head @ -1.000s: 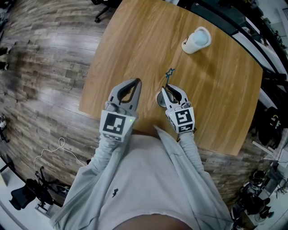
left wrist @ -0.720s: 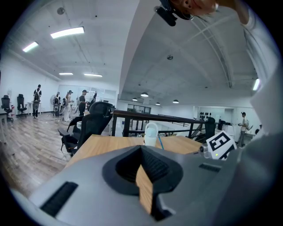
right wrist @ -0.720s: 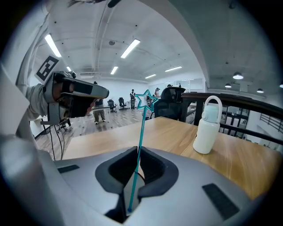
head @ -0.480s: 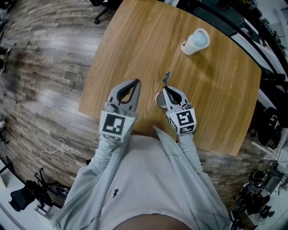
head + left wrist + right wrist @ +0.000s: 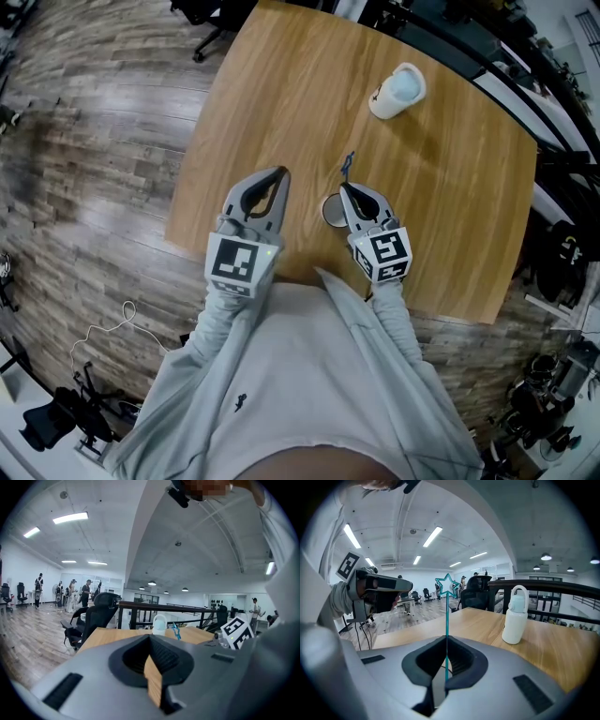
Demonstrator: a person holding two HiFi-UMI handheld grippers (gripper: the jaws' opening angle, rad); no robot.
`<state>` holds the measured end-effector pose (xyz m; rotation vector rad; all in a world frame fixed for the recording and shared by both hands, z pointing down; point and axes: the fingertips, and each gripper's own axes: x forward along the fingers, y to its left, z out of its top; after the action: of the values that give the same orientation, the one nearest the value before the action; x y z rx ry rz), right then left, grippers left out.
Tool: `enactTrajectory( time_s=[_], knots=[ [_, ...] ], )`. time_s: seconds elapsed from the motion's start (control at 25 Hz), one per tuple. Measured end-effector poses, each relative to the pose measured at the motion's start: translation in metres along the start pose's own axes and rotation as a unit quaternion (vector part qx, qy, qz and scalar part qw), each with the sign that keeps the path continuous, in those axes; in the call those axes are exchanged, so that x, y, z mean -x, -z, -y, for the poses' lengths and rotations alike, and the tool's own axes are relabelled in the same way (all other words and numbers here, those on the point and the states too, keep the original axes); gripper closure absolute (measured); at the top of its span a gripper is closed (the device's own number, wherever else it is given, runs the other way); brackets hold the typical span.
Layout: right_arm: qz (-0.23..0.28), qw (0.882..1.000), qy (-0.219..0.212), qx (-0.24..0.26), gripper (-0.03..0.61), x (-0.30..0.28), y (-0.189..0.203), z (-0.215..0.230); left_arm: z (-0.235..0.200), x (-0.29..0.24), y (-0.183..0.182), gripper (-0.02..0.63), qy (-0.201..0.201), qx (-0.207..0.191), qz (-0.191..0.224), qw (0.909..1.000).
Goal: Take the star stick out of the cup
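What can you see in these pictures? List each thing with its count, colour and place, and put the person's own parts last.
table: one, light wood, under both grippers
cup: one, greyish, near part of the table, partly hidden by the right gripper
star stick: one, teal, upright above the cup
bottle: one, white, far right part of the table
office chair: one, black, on the floor beyond the table
floor: one, grey-brown planks, around the table
left gripper: one, grey, jaws together and empty, left of the cup
right gripper: one, grey, shut on the star stick
sleeves: two, light grey, behind the grippers
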<state>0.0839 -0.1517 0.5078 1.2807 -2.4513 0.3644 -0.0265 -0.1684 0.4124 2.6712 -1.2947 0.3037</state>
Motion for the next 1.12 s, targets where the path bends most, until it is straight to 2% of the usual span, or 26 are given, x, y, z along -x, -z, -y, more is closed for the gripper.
enactTrajectory(
  time_s=[0.56,0.88,1.12],
  knots=[
    [0.085,0.995,0.022,-0.051,0.559,0.041,-0.049,0.009,0.016,-0.007,-0.023,0.594,0.024,-0.019,0.020,0.9993],
    [0.154,0.986,0.046,-0.052,0.559,0.080,-0.094,0.020,0.035,-0.020,-0.039,0.594,0.056,-0.036,0.029,0.9974],
    [0.196,0.976,0.080,-0.058,0.560,0.118,-0.114,0.032,0.051,-0.028,-0.044,0.594,0.083,-0.041,0.029,0.9953]
  ],
)
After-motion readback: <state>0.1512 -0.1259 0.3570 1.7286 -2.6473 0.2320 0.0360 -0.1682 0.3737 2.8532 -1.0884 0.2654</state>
